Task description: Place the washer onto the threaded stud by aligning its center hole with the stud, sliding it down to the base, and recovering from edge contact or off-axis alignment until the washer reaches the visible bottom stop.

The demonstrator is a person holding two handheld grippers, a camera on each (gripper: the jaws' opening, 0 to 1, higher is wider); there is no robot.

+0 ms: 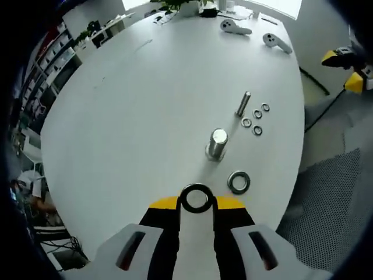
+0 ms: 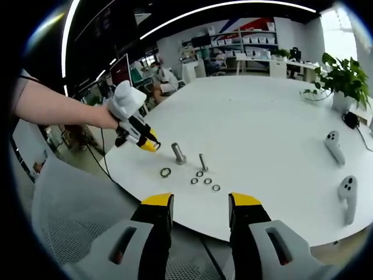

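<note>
The washer [image 1: 196,198] sits clamped between the yellow tips of your left gripper [image 1: 197,203], held flat with its hole open to the camera, hanging above the white table [image 1: 134,116] and short of the large stud [image 1: 217,143], which stands upright just beyond it. You are in the carry-and-align step: the washer is grasped but not yet over the stud, and nothing has been threaded on. A second large washer [image 1: 239,182] lies flat on the table near the stud's base, off to one side, and farther on a slimmer bolt [image 1: 243,104] stands with four small washers [image 1: 257,118] scattered beside it. Your right gripper [image 2: 198,207] hangs off the table edge with its jaws spread wide and nothing between them; from there you see the left gripper [image 2: 141,140] poised just beside the stud [image 2: 178,153]. The next move calls for bringing the ring forward until its hole centres over the stud's top, keeping it level, then lowering. Judging by the close fit likely here, expect the rim to catch on the stud's edge if you come in tilted; level it and re-centre before you let go.
</note>
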